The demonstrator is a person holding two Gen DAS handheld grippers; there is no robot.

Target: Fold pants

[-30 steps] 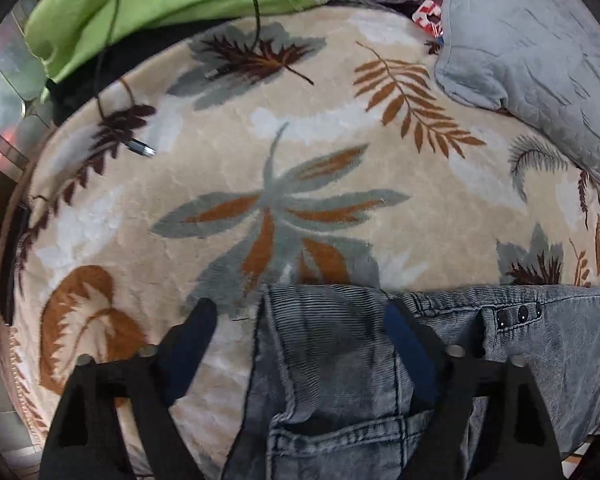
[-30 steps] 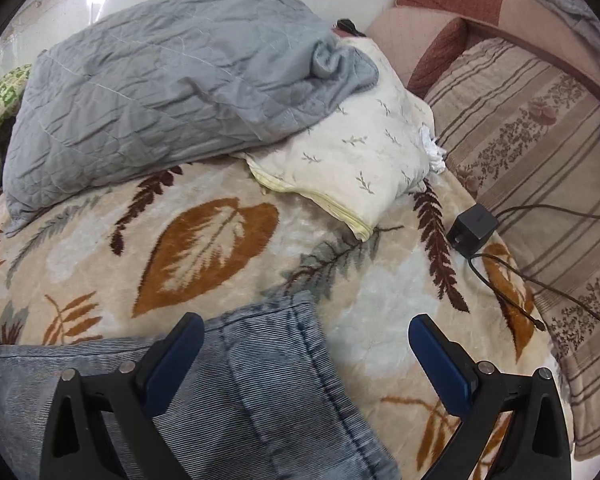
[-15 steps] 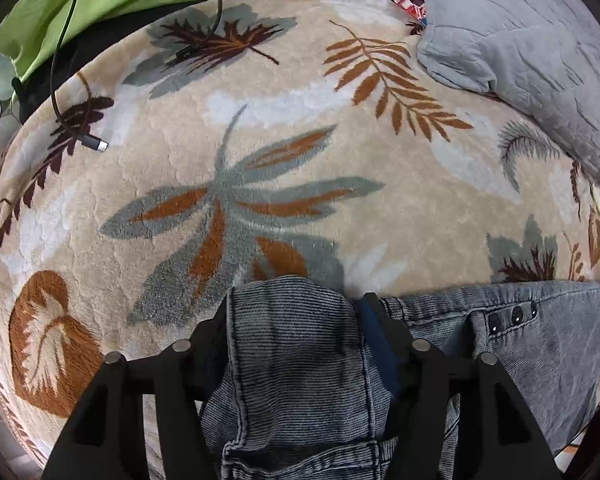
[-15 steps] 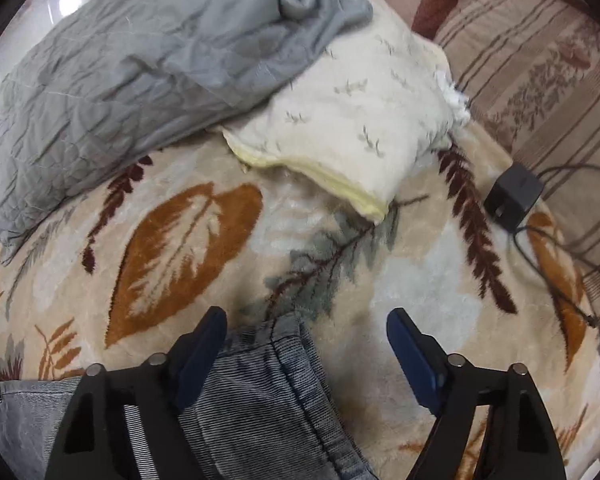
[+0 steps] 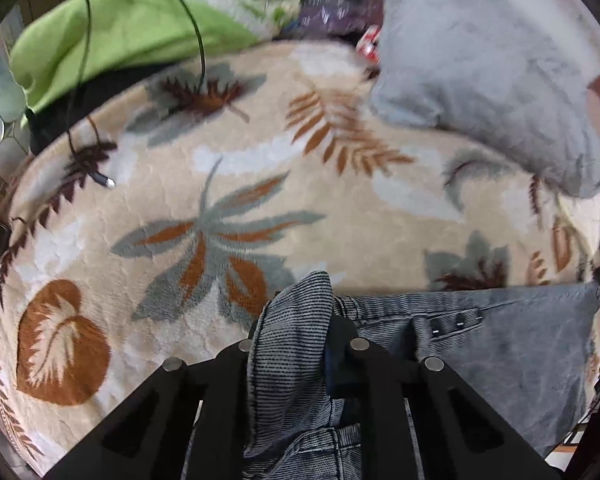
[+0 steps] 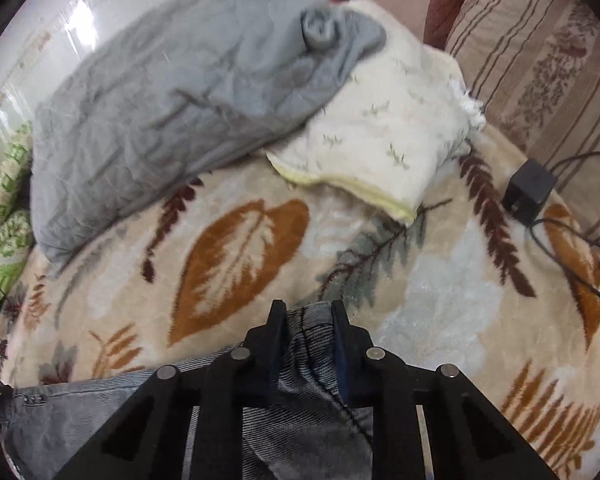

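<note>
Grey-blue denim pants (image 5: pixel 500 336) lie on a beige leaf-patterned blanket (image 5: pixel 240 184). In the left wrist view my left gripper (image 5: pixel 296 320) is shut on a bunched corner of the waistband, which stands up between the fingers. In the right wrist view my right gripper (image 6: pixel 308 320) is shut on another corner of the pants (image 6: pixel 100 412), pinched between both black fingers. The rest of the pants spreads flat between the two grippers, with snap buttons showing.
A grey quilted pillow (image 6: pixel 172 92) and a cream pillow (image 6: pixel 388 136) lie at the back. A black charger (image 6: pixel 528 188) with cable sits right. A green cloth (image 5: pixel 120 36) and a loose cable (image 5: pixel 100 176) lie at the left. A striped sofa cushion (image 6: pixel 540 60) stands behind.
Both grippers were open over the pants' edge and have closed on the denim. The pinched corners now rise off the blanket.
</note>
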